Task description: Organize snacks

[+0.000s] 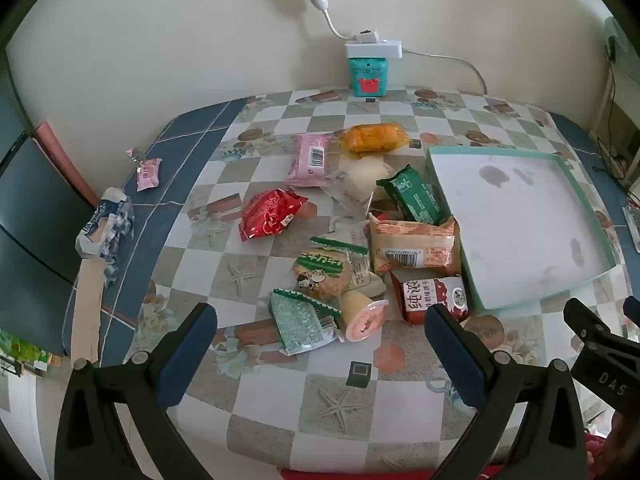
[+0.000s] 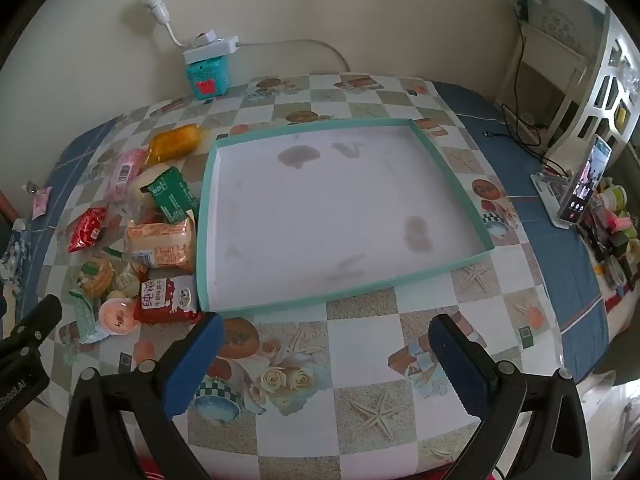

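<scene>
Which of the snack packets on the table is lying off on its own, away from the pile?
The small pink packet on the blue border at the table's left edge. The other snacks cluster beside the teal tray.

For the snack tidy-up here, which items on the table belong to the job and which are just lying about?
Part of the job:
- tray, nothing in it yet
- snack pile beside it: red packet, pink packet, orange packet, green packet, jelly cup
- small pink packet, apart at the table's edge

Just lying about:
- teal box
- power strip
- phone
</scene>
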`<state>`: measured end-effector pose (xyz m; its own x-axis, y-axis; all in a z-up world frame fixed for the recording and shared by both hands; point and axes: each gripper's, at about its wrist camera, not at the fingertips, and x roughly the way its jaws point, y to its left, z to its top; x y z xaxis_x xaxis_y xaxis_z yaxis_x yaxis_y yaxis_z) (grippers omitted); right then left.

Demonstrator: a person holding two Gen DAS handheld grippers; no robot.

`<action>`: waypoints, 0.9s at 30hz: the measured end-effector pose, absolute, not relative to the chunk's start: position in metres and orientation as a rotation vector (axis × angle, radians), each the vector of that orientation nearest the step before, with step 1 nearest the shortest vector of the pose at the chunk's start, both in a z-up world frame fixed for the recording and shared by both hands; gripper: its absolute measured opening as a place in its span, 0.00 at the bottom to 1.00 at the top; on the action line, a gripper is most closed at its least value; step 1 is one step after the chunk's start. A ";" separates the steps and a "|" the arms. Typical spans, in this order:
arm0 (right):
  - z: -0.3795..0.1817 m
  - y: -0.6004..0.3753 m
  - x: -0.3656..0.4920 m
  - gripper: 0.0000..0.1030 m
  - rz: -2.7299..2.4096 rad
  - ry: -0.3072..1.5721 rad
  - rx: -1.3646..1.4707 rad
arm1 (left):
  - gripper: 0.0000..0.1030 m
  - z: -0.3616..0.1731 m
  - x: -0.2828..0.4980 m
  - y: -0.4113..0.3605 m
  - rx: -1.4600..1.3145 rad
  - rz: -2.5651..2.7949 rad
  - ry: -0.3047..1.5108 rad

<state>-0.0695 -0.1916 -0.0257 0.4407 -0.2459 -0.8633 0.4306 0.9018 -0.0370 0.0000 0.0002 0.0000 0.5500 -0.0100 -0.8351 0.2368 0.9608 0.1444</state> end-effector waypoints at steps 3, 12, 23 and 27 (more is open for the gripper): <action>-0.026 -0.192 -0.069 1.00 -0.422 1.033 0.200 | 1.00 0.000 0.000 0.000 0.251 -0.149 0.983; -0.024 -0.191 -0.069 1.00 -0.408 1.027 0.213 | 1.00 0.000 0.000 0.000 0.255 -0.144 0.980; -0.023 -0.191 -0.070 1.00 -0.390 0.998 0.215 | 1.00 0.001 0.000 0.001 0.252 -0.129 0.984; -0.021 -0.191 -0.070 1.00 -0.383 0.990 0.217 | 1.00 0.002 0.001 0.001 0.253 -0.128 0.985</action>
